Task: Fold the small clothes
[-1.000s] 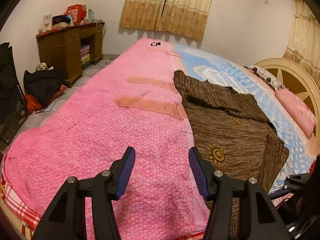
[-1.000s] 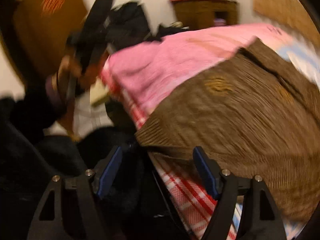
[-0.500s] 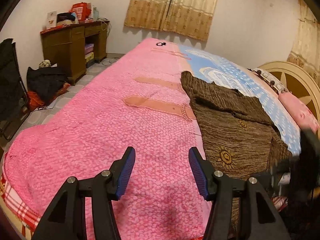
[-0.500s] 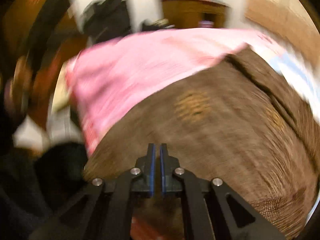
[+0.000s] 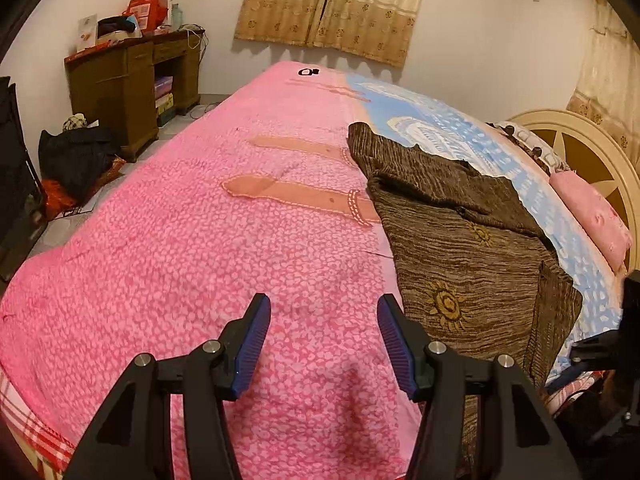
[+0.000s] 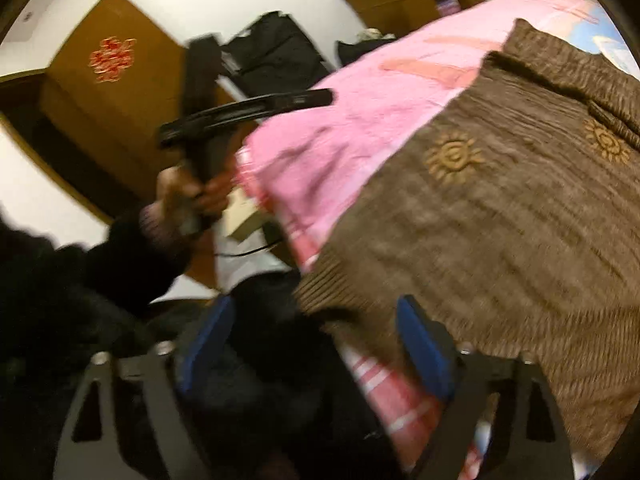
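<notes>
Presently, pink bedspread (image 5: pixel 192 264) covers the bed; brown garment (image 5: pixel 460 248) lies flat along its right side, hem overhanging the edge. Left gripper (image 5: pixel 320 332) hovers spread, empty. Right gripper (image 6: pixel 316 340) spread at the hem, empty.

Bare pink blanket (image 5: pixel 192 264) left of brown garment (image 5: pixel 472 272).

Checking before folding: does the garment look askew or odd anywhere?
Yes. The brown garment lies rumpled, its top already folded over, and its near hem hangs off the bed edge. No damage visible.
</notes>
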